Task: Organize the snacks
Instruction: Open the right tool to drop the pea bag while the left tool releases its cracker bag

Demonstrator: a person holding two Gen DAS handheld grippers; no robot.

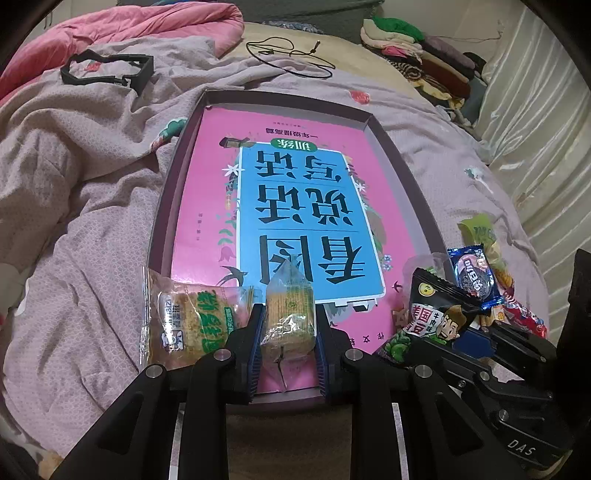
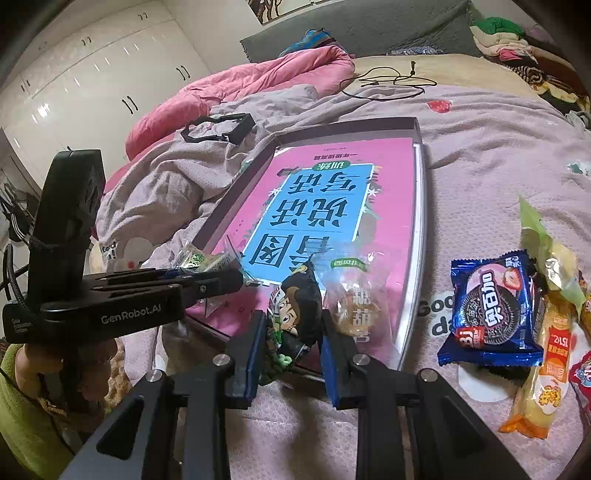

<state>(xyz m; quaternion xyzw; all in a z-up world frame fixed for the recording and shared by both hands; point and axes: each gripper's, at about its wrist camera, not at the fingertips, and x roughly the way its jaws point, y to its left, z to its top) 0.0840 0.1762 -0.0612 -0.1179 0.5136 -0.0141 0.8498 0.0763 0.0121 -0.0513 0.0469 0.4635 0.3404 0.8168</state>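
Note:
A shallow purple tray [image 1: 288, 98] lies on the bed with a pink and blue book [image 1: 303, 206] in it. My left gripper [image 1: 290, 314] is shut on a clear-wrapped cracker pack [image 1: 290, 295], held upright over the tray's near edge. A second cracker pack [image 1: 192, 317] lies at the near left corner. My right gripper [image 2: 293, 321] is shut on a black snack packet [image 2: 299, 299] with a cartoon figure, over the tray's [image 2: 347, 125] near right corner. A clear-wrapped round pastry [image 2: 354, 306] lies in the tray beside it. The left gripper [image 2: 236, 277] shows at the left.
Loose snacks lie on the quilt right of the tray: a blue cookie pack [image 2: 491, 314], an orange-yellow pack [image 2: 546, 362] and a green wrapper [image 2: 543, 236]. A black plastic frame [image 1: 107, 70], a black cord [image 1: 291, 55], folded clothes [image 1: 406, 40] and a pink duvet [image 1: 147, 26] lie farther back.

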